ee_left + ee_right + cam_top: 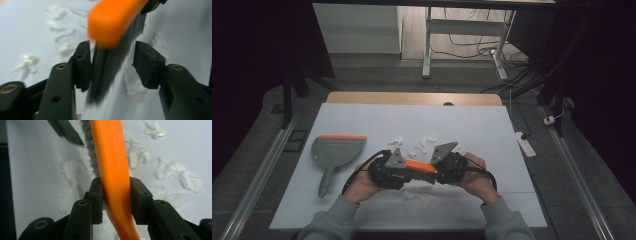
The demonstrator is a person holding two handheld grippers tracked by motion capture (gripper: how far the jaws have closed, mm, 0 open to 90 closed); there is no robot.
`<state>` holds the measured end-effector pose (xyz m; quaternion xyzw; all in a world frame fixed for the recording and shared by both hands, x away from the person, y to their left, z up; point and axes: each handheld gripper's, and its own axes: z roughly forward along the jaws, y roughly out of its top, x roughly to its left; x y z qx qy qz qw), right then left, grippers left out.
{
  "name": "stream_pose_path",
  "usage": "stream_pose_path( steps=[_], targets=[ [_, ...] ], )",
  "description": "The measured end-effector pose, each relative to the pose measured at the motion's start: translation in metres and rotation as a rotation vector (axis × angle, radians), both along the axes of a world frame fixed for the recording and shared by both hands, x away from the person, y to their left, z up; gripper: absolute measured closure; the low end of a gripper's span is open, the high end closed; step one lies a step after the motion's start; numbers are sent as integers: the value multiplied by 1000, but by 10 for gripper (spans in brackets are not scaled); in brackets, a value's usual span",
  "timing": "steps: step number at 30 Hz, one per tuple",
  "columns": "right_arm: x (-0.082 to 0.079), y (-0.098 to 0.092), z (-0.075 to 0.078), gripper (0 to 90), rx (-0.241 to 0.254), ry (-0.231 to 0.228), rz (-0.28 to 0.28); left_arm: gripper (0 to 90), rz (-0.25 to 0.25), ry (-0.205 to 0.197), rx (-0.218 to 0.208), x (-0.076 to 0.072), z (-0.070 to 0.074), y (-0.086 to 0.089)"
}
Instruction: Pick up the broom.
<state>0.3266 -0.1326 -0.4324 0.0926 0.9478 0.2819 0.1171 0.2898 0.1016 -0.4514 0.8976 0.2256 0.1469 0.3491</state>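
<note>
An orange-backed brush point(420, 166) with grey bristles hangs between my two grippers above the white table cover point(477, 125). My right gripper point(116, 195) is shut on the brush's orange handle point(113, 165), with both pads against it. My left gripper point(112, 65) is open around the bristles point(107, 72). Its left jaw touches them and its right jaw stands apart. In the high view the left gripper point(409, 172) and the right gripper point(434, 170) face each other, close together. Torn white paper scraps point(424, 145) lie just beyond them, and more scraps point(419, 196) lie below the hands.
A grey dustpan point(337, 150) with an orange lip lies at the left of the table, handle toward the person. Paper scraps point(60, 32) point(175, 172) are scattered under both grippers. A white power strip point(526, 144) lies on the floor past the table's right edge.
</note>
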Motion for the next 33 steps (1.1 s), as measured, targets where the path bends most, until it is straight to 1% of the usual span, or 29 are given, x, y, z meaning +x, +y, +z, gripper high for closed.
stream_pose_path(
  steps=[1,4,6,10,12,13,16,20,23,26,31,33],
  targets=[
    [1,-2,1,667,10,-3,-13,448,25,-6,-15,-1,1,5],
    [6,-9,3,669,42,-8,-61,426,79,-20,-45,-6,4,20],
    [9,-14,4,669,65,-16,-92,415,117,-34,-54,-11,2,31],
    [15,-23,7,670,97,-33,-147,386,211,-42,-70,-22,-5,57],
    [18,-27,9,670,109,-41,-171,374,258,-42,-77,-25,-8,68],
    [20,-29,10,670,114,-42,-188,368,277,-35,-84,-26,-9,73],
    [25,-38,12,670,139,-50,-239,349,328,-26,-103,-30,-13,87],
    [30,-49,14,672,164,-55,-311,344,376,-19,-115,-37,-23,102],
    [34,-56,15,673,177,-59,-350,345,401,-11,-128,-43,-31,113],
    [38,-63,14,675,182,-58,-371,351,417,9,-149,-46,-39,122],
    [43,-71,13,678,179,-66,-416,354,453,12,-191,-49,-41,134],
    [44,-74,13,679,178,-78,-440,355,459,10,-194,-50,-42,137]
  ],
)
